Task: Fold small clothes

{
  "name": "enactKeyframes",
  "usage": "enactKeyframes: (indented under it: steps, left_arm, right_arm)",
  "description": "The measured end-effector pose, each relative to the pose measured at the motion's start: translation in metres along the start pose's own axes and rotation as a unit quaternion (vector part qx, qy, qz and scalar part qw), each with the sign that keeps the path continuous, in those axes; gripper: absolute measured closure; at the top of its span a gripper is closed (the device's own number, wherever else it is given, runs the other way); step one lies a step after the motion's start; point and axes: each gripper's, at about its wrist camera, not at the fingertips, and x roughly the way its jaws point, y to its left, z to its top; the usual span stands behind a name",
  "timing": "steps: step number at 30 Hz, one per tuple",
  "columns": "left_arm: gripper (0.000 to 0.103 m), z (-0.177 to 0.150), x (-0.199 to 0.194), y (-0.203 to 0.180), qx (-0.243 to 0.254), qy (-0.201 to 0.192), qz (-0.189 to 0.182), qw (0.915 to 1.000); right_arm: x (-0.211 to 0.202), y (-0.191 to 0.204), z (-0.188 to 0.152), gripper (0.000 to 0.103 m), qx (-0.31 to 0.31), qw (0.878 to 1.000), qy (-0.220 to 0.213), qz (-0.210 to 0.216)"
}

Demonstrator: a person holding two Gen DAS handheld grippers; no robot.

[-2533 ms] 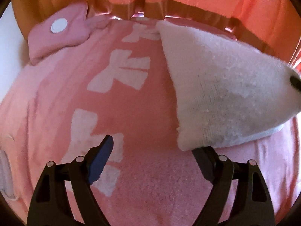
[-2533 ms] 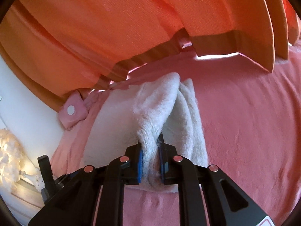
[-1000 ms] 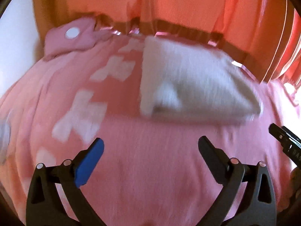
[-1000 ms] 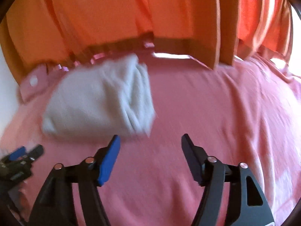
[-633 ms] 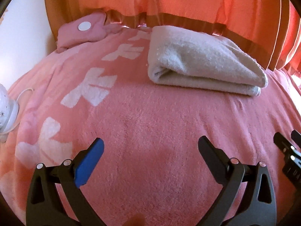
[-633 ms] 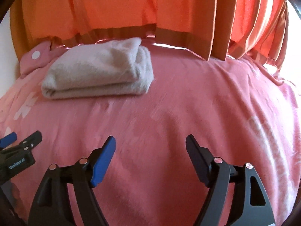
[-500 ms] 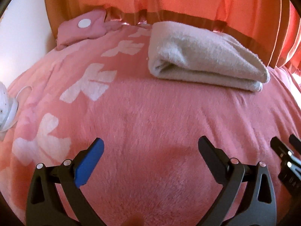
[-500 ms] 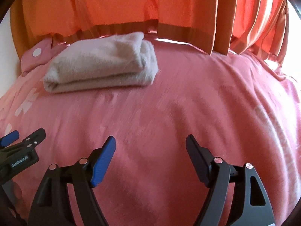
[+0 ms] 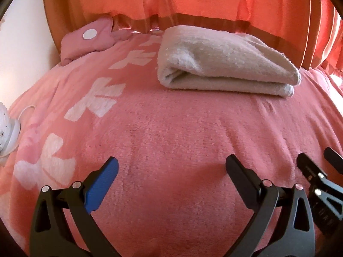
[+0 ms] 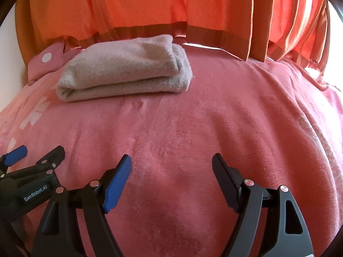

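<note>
A folded white fleecy garment (image 9: 223, 64) lies on the pink blanket (image 9: 171, 132) at the far side of the bed; it also shows in the right wrist view (image 10: 126, 70). My left gripper (image 9: 171, 171) is open and empty, hovering over the blanket well in front of the garment. My right gripper (image 10: 171, 169) is open and empty, also well back from the garment. In the right wrist view the left gripper (image 10: 34, 156) shows at the lower left. In the left wrist view the right gripper (image 9: 321, 171) shows at the lower right.
Orange curtains (image 10: 150, 6) hang behind the bed. A pink pillow with a white dot (image 9: 88, 37) lies at the far left corner. A white lamp with a cord (image 9: 6, 132) sits at the left edge. A white wall (image 9: 21, 42) is at the left.
The right gripper let go of the garment and opened. Both grippers have pulled back from it, and the garment now lies folded at the far side.
</note>
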Motion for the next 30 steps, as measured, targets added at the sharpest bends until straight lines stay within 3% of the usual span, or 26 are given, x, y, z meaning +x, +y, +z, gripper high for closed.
enactKeyframes:
  steps: [30]
  left_arm:
    - [0.005, -0.002, -0.001, -0.012, 0.021, -0.011, 0.006, 0.9997]
  right_arm:
    - [0.001, 0.012, -0.003, 0.028, 0.007, 1.0, 0.0, -0.001]
